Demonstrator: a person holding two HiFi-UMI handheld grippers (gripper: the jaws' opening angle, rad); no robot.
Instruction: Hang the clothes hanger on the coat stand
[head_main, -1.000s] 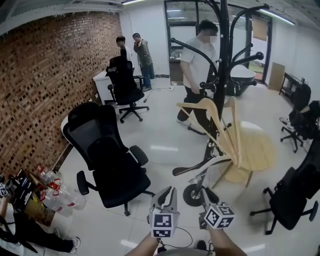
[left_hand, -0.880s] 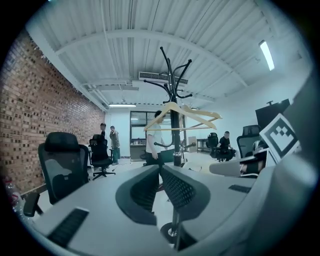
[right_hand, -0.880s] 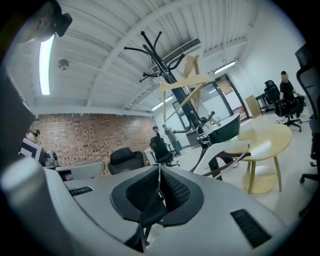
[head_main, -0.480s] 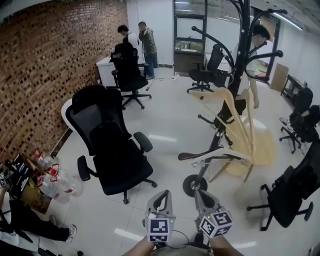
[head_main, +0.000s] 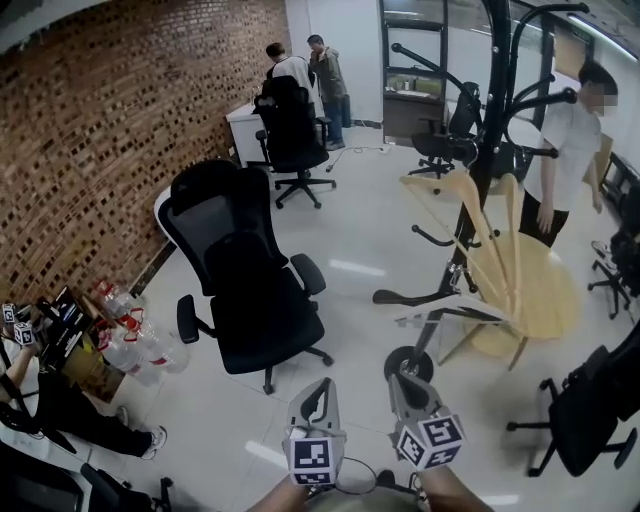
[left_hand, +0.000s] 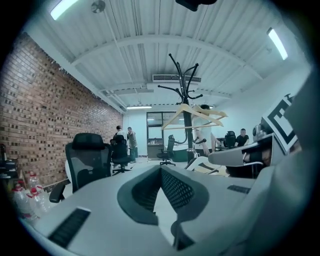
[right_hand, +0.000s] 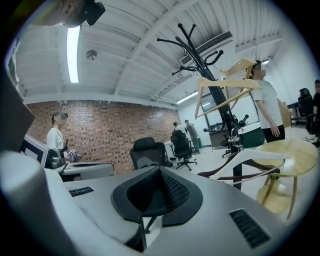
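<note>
Hanger: a pale wooden clothes hanger sits tilted on the tall black metal coat stand, well apart from both grippers.
Handling: probably light, stiff and smooth; best taken at the neck below the hook.
Left gripper: jaws together, nothing held.
Right gripper: jaws together, nothing held.

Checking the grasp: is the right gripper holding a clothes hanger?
No, the right gripper is shut with nothing between its jaws, while the wooden hangers hang on the coat stand.

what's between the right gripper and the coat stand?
Head view: only bare floor. The right gripper, shut and empty, sits just short of the stand's round black base.
</note>
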